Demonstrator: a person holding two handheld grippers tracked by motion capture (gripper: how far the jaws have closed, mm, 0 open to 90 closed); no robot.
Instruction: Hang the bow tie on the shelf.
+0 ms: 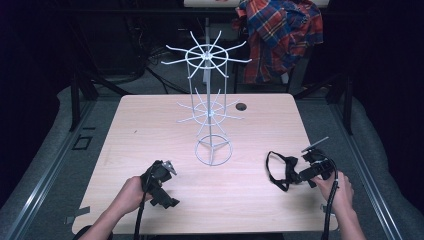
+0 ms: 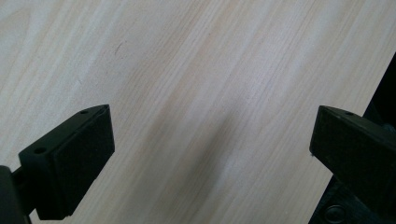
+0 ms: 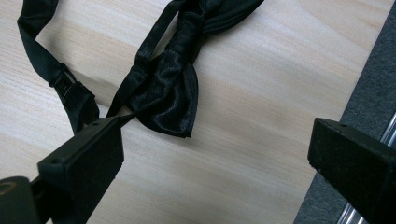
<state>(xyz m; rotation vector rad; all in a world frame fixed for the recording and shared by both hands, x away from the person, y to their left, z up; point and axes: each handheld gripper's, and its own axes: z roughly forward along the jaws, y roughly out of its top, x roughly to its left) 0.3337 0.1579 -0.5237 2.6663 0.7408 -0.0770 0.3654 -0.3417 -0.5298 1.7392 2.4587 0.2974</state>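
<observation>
Bow tie lies beside the wide-apart right hand-held gripper, white wire rack mid-table.

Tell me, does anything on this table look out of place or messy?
Nothing is broken or spilled. The black bow tie lies crumpled on the table near the right gripper, its strap looped loosely, while the white wire rack stands upright with bare arms.

Wooden table — wire rack, bow tie.
</observation>
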